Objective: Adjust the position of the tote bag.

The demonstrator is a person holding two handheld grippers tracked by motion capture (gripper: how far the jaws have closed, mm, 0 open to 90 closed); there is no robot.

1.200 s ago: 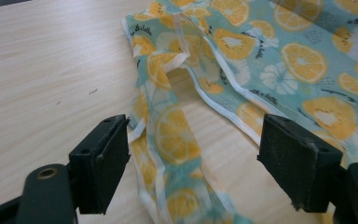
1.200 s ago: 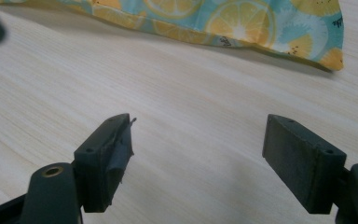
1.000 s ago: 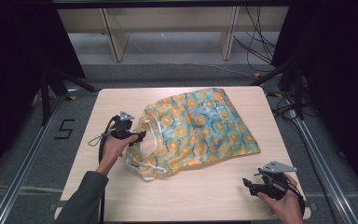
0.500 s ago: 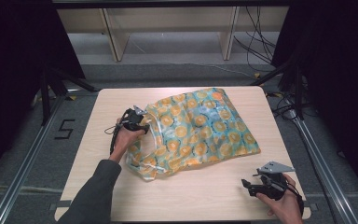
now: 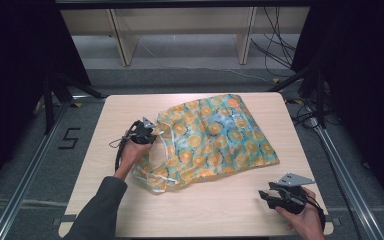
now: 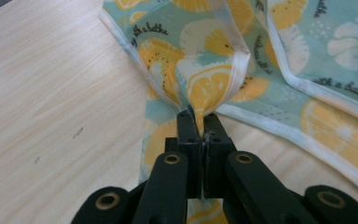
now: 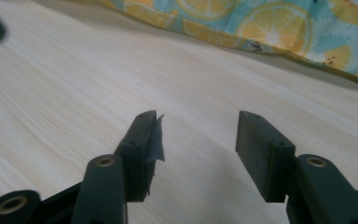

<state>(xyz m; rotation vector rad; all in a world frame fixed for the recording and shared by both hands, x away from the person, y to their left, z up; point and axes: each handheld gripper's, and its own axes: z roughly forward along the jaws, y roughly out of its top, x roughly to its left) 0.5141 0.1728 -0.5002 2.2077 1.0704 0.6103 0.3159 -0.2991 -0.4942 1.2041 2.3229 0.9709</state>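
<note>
Left gripper [image 6: 199, 122]: jaws closed on bag [image 5: 215, 140] hem, frame centre-left | Right gripper [image 7: 196, 140]: jaws wide apart, empty, lower right on table [image 5: 220, 215] | Step (judged): lifting bag edge | Next: right gripper takes opposite edge.

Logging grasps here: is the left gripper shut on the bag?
Yes, shut. The left gripper has its jaws closed together with a fold of the bag pinched between them, the fabric tenting up from the tips.
</note>
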